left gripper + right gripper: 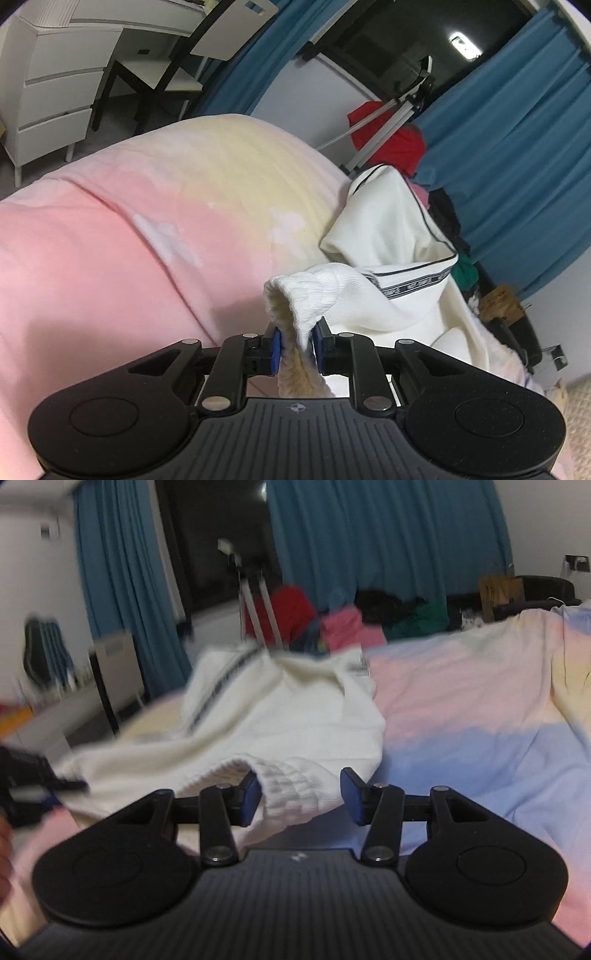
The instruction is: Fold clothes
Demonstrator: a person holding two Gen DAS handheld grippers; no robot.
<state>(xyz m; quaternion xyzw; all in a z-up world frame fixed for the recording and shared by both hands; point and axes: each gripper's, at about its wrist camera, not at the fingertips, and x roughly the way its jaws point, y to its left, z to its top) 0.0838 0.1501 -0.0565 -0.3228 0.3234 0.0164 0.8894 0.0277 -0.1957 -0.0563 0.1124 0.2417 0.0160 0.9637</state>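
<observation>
A cream-white sweatshirt (388, 229) with dark striped trim lies crumpled on a pink, yellow and blue bed cover (129, 240). My left gripper (297, 349) is shut on a ribbed cuff (306, 291) of it; the cloth hangs down between the blue pads (276, 350). In the right wrist view the sweatshirt (280, 709) spreads ahead, blurred. My right gripper (300, 797) stands open around another ribbed edge (291, 786). That cloth touches the left pad (252, 799) and stays apart from the right one. The left gripper (44, 794) shows at the left edge.
A pile of red, pink, green and black clothes (343, 624) lies beyond the bed, next to a tripod (255, 602) and blue curtains (388, 546). A white desk with drawers (51, 96) and a chair (162, 77) stand past the bed's far side.
</observation>
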